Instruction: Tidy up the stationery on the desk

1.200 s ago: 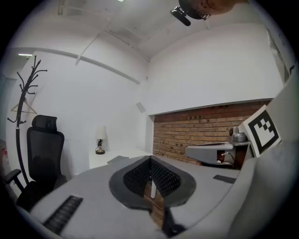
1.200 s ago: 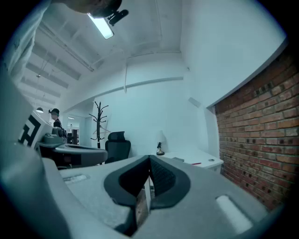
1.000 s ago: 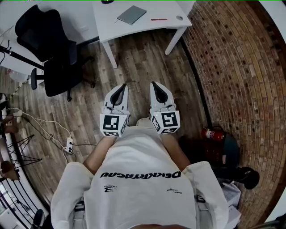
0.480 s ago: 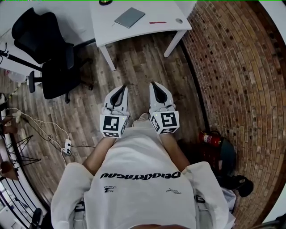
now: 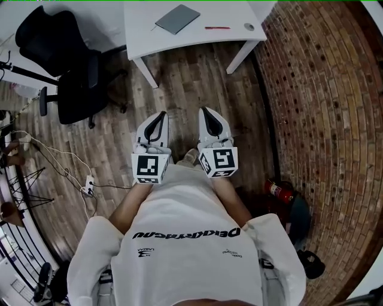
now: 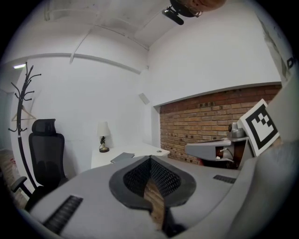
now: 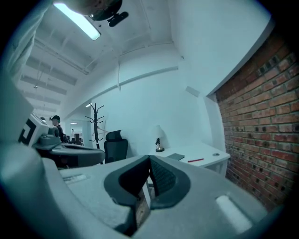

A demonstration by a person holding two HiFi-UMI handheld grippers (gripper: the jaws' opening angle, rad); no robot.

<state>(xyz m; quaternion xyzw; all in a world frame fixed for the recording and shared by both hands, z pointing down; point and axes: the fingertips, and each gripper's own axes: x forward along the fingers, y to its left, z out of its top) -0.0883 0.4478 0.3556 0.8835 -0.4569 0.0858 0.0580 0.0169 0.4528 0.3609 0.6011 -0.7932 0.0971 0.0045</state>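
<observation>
A white desk [image 5: 197, 34] stands ahead of me across the wooden floor. On it lie a grey notebook [image 5: 177, 18], a red pen [image 5: 217, 27] and a small round object [image 5: 249, 26]. I hold both grippers side by side at waist height, pointing toward the desk and well short of it. My left gripper [image 5: 160, 115] is shut with nothing in it, and so is my right gripper [image 5: 204, 111]. The left gripper view shows the shut left gripper [image 6: 150, 158] and the notebook [image 6: 122, 157] beyond. In the right gripper view the right gripper [image 7: 149, 158] is shut, with the pen [image 7: 195, 160] on the desk behind it.
A black office chair [image 5: 67, 66] stands left of the desk. A brick wall [image 5: 323, 119] runs along the right, with a red fire extinguisher [image 5: 278, 191] at its foot. A small lamp [image 6: 103, 135] sits at the desk's back. Cables and a power strip [image 5: 88, 185] lie on the floor at left.
Both grippers and I have moved forward toward the desk, which sits a little nearer. The fire extinguisher has slid back in view. The jaws stayed shut.
</observation>
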